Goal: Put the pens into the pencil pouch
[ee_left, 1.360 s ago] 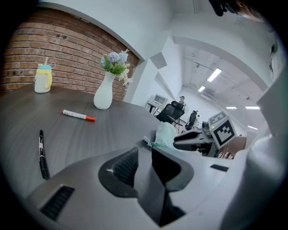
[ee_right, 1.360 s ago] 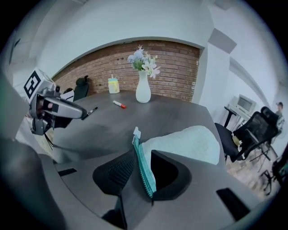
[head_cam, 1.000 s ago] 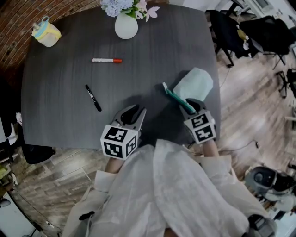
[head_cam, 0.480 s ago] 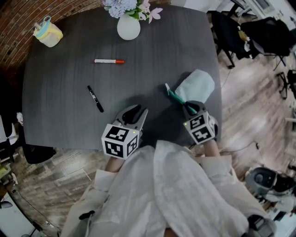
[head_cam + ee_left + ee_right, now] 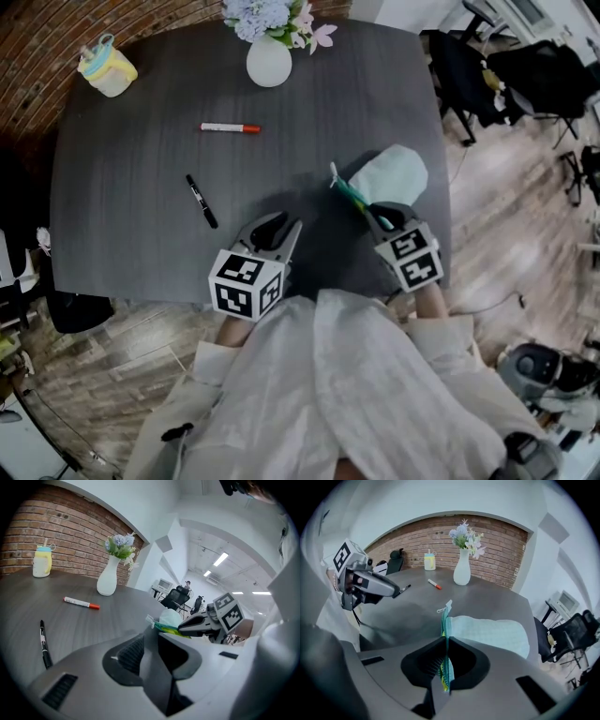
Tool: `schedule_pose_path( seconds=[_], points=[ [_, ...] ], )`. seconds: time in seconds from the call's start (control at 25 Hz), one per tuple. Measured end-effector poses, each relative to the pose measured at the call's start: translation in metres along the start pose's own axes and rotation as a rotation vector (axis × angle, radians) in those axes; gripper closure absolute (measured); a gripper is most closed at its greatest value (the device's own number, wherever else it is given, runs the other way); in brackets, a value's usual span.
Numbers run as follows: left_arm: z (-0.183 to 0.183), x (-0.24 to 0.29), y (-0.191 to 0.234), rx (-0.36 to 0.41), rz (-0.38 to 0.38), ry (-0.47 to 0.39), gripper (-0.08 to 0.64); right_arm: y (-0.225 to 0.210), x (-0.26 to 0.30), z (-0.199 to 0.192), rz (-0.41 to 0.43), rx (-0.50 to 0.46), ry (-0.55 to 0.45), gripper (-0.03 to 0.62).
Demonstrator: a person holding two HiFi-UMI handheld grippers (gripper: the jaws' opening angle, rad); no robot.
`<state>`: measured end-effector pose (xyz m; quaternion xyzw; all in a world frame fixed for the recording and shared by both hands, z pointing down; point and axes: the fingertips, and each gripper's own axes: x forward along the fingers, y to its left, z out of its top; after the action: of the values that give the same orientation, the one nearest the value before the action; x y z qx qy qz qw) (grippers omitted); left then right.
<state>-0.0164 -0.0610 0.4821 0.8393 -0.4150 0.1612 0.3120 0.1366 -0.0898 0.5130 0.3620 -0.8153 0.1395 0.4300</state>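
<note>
A pale green pencil pouch point(image 5: 394, 173) lies near the table's right edge, its teal zipper edge raised. My right gripper point(image 5: 380, 217) is shut on that zipper edge point(image 5: 444, 634); its jaws have just been closing with the edge between them. A white pen with a red cap point(image 5: 230, 127) lies mid-table. A black pen point(image 5: 201, 201) lies nearer, to the left. My left gripper point(image 5: 279, 228) hovers over the table's near edge, open and empty, right of the black pen point(image 5: 44, 641). From it I see the pouch point(image 5: 169, 618) and the red-capped pen point(image 5: 80, 603).
A white vase with flowers point(image 5: 269, 58) stands at the table's far edge and a yellow lidded cup point(image 5: 108, 71) at the far left corner. Dark office chairs point(image 5: 469, 66) stand beyond the right edge. The dark table point(image 5: 122, 187) has bare surface between the pens and the pouch.
My right gripper has shut on the pouch's zipper edge and lifted it a little. The left gripper has kept still.
</note>
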Motion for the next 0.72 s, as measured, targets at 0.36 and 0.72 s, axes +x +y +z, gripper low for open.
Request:
schedule_pose_path(
  seconds=[0.36,0.72],
  points=[
    [0.007,-0.018,0.015,-0.011,0.039,-0.045,0.469,0.021,-0.003,0.044,0.114,0.095,-0.126,0.568],
    [0.017,-0.039,0.046,-0.041,0.108,-0.102,0.469,0.049,-0.007,0.092,0.278,0.25,-0.243,0.568]
  ],
)
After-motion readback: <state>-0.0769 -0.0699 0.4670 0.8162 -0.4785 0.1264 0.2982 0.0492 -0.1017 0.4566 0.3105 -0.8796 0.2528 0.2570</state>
